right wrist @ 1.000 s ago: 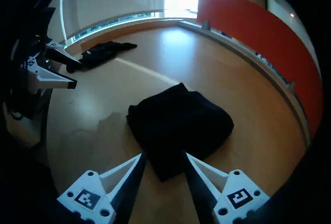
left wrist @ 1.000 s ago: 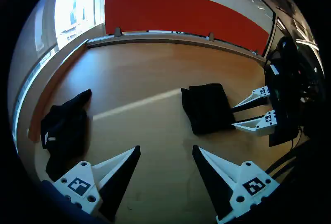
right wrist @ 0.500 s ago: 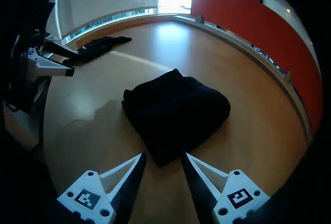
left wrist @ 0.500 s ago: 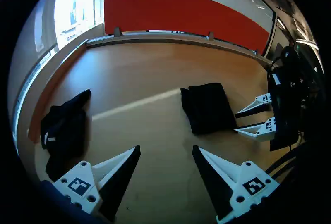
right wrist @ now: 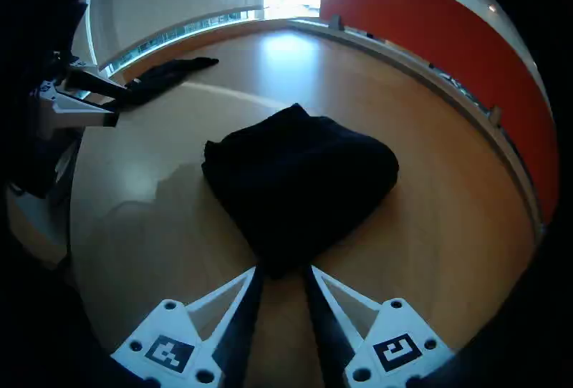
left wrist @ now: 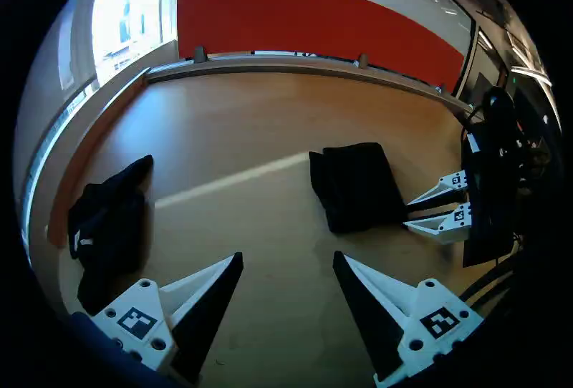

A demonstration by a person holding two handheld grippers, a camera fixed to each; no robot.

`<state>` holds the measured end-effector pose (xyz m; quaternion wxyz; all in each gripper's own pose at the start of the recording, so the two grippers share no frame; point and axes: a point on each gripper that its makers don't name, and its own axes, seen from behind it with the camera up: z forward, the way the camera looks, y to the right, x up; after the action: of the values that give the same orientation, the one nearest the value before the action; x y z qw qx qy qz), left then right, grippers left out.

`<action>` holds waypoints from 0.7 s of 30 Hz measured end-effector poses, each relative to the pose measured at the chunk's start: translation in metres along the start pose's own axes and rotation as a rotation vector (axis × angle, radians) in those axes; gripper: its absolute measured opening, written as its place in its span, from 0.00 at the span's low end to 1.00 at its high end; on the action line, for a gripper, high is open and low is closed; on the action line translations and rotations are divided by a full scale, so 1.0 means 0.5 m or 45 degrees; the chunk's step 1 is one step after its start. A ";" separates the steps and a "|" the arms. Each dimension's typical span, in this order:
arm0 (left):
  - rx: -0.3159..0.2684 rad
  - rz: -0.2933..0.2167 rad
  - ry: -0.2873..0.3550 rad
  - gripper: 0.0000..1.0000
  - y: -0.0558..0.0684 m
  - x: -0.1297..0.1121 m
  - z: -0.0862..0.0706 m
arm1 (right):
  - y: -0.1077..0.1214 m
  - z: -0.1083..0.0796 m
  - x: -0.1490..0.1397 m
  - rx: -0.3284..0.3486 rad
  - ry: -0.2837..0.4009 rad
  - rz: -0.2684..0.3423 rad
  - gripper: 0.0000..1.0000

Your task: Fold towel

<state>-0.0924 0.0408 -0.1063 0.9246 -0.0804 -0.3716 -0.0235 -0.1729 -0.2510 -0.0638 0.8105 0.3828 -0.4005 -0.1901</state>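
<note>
Folded black towel (right wrist: 301, 173) lies flat on the wooden surface (right wrist: 444, 230), a thick squarish stack with one corner pointing at the right gripper's camera. Right tongs (right wrist: 283, 272) set narrow, and that near corner of the towel sits between the two tips. Cannot tell from the right gripper view whether both fingers actually press the cloth. In the left gripper view the same tongs reach in at the towel's edge from the side away from the window, fingers close together, with the dark bulk of the holder behind them. Left tongs (left wrist: 288, 259) spread wide with nothing between them, held above bare surface, well apart from the towel and nearer the camera than it is. Second dark cloth (left wrist: 107, 220), crumpled and unfolded, lies well apart from the towel on its window side, close to the raised edge of the surface. A red panel (left wrist: 315, 26) stands upright along the rim of the surface beyond the towel. A pale streak of light crosses the wood from the towel's window-side edge toward the crumpled cloth. In the right gripper view the left tongs show far beyond the towel, tips just beside the crumpled cloth.
</note>
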 end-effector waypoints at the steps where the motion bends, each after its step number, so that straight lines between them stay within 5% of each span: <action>1: 0.000 0.000 0.001 0.93 0.000 0.000 0.000 | 0.002 0.000 0.000 -0.005 0.000 0.003 0.27; 8: 0.003 0.001 -0.001 0.93 -0.003 -0.002 0.001 | 0.016 -0.004 -0.003 -0.036 0.003 0.004 0.05; 21: -0.004 0.013 -0.001 0.93 0.001 0.000 0.001 | 0.041 -0.034 0.041 -0.068 0.064 -0.009 0.03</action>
<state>-0.0931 0.0415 -0.1060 0.9244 -0.0838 -0.3716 -0.0194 -0.1466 -0.2428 -0.0443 0.8296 0.3670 -0.3734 -0.1940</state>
